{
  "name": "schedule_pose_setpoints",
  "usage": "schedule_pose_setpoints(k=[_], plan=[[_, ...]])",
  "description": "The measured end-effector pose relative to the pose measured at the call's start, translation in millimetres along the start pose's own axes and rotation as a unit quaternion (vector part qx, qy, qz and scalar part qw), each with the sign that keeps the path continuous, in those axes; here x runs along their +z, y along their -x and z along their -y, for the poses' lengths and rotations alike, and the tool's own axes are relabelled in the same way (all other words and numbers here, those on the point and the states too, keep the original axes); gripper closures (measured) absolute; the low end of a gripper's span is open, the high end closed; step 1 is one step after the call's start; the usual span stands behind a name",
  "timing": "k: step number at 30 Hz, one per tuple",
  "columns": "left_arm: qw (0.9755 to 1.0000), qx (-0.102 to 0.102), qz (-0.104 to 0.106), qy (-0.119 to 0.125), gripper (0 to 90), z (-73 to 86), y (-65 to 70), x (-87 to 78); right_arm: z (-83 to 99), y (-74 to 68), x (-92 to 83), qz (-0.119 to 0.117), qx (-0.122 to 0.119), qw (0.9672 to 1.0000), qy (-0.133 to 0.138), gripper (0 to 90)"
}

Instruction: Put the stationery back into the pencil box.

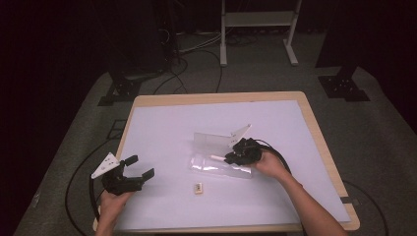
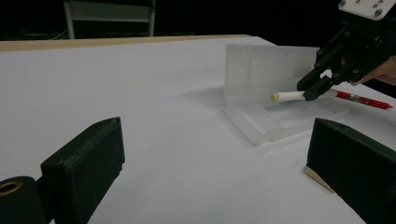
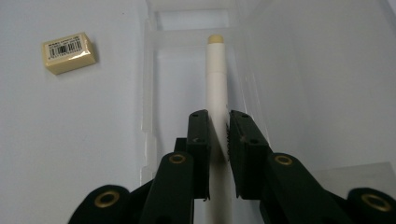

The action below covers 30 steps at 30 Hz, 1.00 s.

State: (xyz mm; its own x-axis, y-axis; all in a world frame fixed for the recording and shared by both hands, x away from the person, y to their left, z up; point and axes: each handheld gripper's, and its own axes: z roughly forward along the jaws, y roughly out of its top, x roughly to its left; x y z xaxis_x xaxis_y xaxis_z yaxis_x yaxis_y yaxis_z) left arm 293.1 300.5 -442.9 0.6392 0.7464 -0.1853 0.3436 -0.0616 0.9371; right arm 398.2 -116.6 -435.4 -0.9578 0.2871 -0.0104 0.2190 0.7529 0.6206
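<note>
White pen [image 3: 217,88] between right claw [image 3: 219,128] pads

I find the table [image 1: 162,128] open across its upper left and far right in the high view. Centre frame is obstructed: the case [image 1: 216,156] lies there, lid upright behind it. The eraser [image 1: 198,187] sits low centre, between my left gripper [image 1: 140,166] and the case.

eraser [image 1: 198,188], white table mat [image 1: 162,132], metal stand [image 1: 258,19]
</note>
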Motion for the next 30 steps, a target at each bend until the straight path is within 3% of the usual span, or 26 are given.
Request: schedule_pose_setpoints(k=[8,30], plan=[[1.0,0.001,0.0,-0.001,3.6,0.0,0.0,0.0,0.2,1.0,6.5,0.002,-0.007,1.0,-0.005,78.1],[1.0,0.002,-0.001,0.002,3.6,-0.5,-0.3,-0.9,5.5,4.0,19.0,-0.004,0.005,0.9997,-0.022,78.0]])
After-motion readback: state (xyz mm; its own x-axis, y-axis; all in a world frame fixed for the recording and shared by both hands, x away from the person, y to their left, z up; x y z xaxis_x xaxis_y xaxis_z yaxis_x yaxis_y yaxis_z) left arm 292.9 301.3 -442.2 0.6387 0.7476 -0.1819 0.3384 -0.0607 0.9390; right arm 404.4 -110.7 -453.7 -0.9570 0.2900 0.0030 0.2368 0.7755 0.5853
